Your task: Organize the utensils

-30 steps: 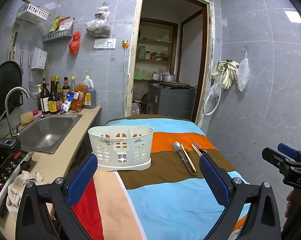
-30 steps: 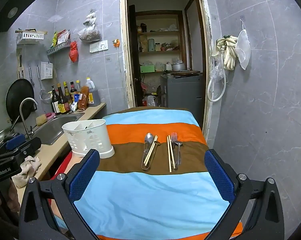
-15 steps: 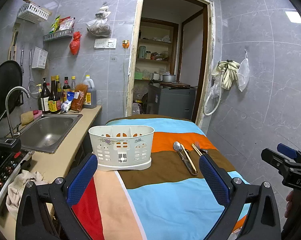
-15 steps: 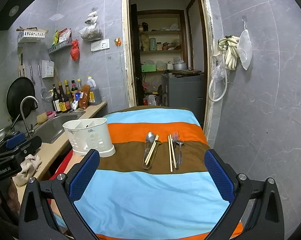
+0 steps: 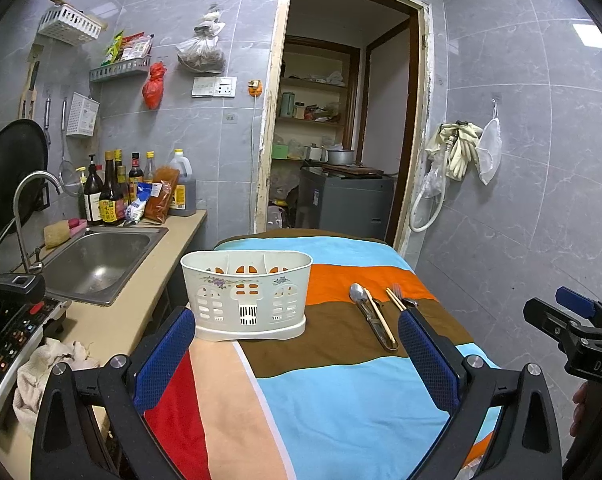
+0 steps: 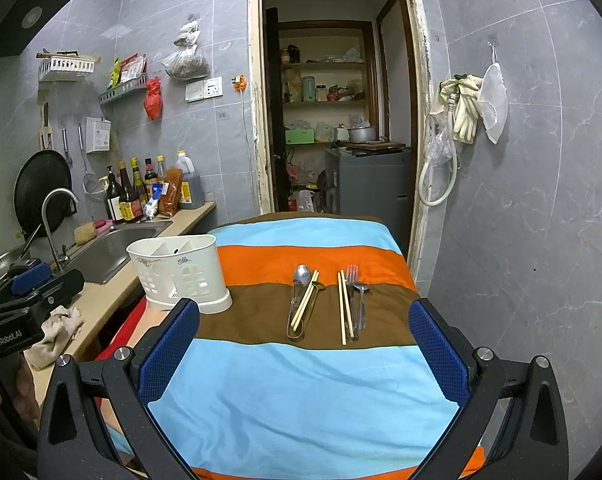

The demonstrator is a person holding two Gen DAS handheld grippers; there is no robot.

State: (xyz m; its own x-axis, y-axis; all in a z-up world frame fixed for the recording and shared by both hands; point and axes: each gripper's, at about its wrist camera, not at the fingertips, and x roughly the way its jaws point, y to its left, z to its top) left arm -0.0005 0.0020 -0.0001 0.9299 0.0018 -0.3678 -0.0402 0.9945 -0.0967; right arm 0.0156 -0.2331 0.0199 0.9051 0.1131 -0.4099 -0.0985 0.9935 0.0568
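Note:
A white plastic utensil caddy (image 5: 247, 295) with three compartments stands on the striped cloth, also in the right wrist view (image 6: 181, 274). To its right lie a spoon (image 6: 301, 276) with a chopstick pair (image 6: 305, 306) across it, then a second chopstick pair (image 6: 344, 307) and a fork (image 6: 353, 280). The spoon (image 5: 357, 293) and fork (image 5: 399, 291) also show in the left wrist view. My left gripper (image 5: 297, 344) is open and empty, held above the cloth in front of the caddy. My right gripper (image 6: 303, 336) is open and empty, in front of the utensils.
The striped cloth (image 6: 301, 392) covers a table. A counter with a sink (image 5: 97, 256), a faucet, bottles (image 5: 109, 196) and a rag (image 5: 49, 364) runs along the left. A doorway (image 6: 333, 120) is behind the table. A tiled wall is at the right.
Both grippers have drifted very slightly; the view barely shifts. Nothing on the cloth has moved.

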